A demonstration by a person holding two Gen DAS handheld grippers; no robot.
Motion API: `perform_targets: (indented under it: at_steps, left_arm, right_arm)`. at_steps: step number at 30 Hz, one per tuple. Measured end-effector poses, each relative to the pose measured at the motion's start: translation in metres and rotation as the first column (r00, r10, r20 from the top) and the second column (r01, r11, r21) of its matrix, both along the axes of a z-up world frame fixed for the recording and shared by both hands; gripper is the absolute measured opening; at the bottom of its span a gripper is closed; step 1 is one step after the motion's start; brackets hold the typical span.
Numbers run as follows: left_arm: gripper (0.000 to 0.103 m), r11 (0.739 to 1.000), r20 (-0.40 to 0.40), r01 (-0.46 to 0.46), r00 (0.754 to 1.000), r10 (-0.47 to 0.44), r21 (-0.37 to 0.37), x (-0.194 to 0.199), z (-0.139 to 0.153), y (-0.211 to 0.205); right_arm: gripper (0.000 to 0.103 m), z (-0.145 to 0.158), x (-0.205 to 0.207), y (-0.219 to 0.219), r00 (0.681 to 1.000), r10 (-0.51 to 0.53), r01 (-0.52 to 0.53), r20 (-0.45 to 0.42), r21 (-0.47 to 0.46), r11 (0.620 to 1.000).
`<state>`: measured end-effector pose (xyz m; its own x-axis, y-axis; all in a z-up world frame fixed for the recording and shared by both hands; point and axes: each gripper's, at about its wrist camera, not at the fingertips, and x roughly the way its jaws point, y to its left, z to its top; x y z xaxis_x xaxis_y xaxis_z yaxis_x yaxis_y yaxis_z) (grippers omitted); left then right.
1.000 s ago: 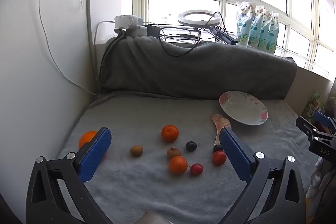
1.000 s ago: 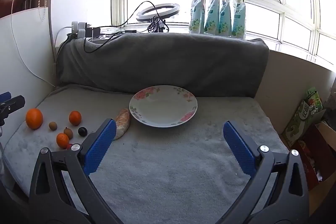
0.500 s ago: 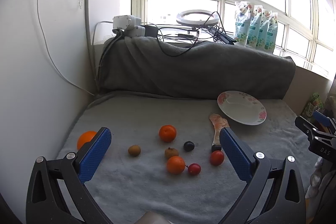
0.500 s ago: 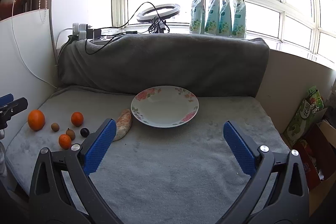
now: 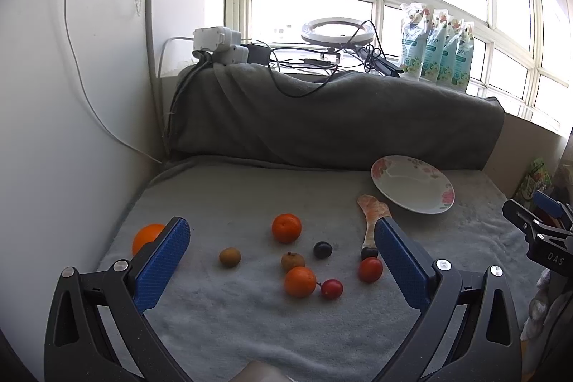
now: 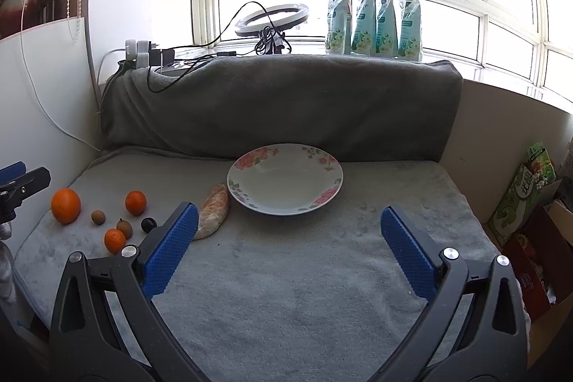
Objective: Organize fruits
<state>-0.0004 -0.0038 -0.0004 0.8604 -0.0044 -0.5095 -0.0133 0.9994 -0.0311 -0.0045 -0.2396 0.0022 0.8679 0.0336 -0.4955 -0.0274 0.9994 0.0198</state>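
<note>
Sorting has not begun, as judged from the layout: the flowered plate (image 6: 284,183) is seen bare, and every fruit is seen loose on the grey blanket (image 5: 232,196). No fruit is held. The left gripper (image 5: 283,246) is spread wide and empty, held above the scattered fruit; the right gripper (image 6: 286,231) is likewise released and empty, aimed at the plate.

Left of the plate, three orange fruits are counted: a large orange (image 5: 147,236) near the white panel (image 5: 71,113), a tangerine (image 5: 286,227), and a second tangerine (image 5: 300,281). Two brown longan-like fruits (image 5: 229,256) (image 5: 293,261), a dark plum (image 5: 322,249), a red cherry tomato (image 5: 370,269) and a small red fruit (image 5: 332,288) lie among them. All remain to be moved.

An elongated peeled piece (image 6: 214,210) lies just beside the plate rim, between plate and fruit cluster; it is judged a likely obstruction on a direct path. Cables (image 5: 304,74), a ring light (image 6: 272,18) and pouches (image 6: 374,20) are set on the sill, well apart.
</note>
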Motion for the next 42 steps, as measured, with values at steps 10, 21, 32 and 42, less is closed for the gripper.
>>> perform_targets:
  at_steps: [10,21,32,42]
  left_arm:
    - [0.102,1.000,0.000,-0.002,1.000,0.002,0.000,0.0004,0.0003,0.0001]
    - [0.102,1.000,0.000,-0.002,1.000,0.002,-0.002,0.0000,0.0002,0.0008]
    - [0.102,1.000,-0.002,-0.002,1.000,0.002,0.000,0.0002,-0.0001,0.0013]
    - [0.102,1.000,-0.013,-0.001,1.000,0.001,-0.002,0.0025,-0.0052,0.0030]
  right_arm:
    - [0.103,-0.0016,-0.0005,-0.0001,1.000,-0.001,0.001,0.000,-0.001,1.000]
    - [0.103,-0.0028,0.0000,0.0019,1.000,0.002,-0.002,-0.003,0.000,1.000]
    - [0.103,-0.0029,0.0002,0.0040,1.000,0.008,-0.008,-0.004,-0.002,1.000]
    - [0.103,-0.0040,0.0043,0.0036,1.000,0.020,-0.020,-0.014,0.002,1.000]
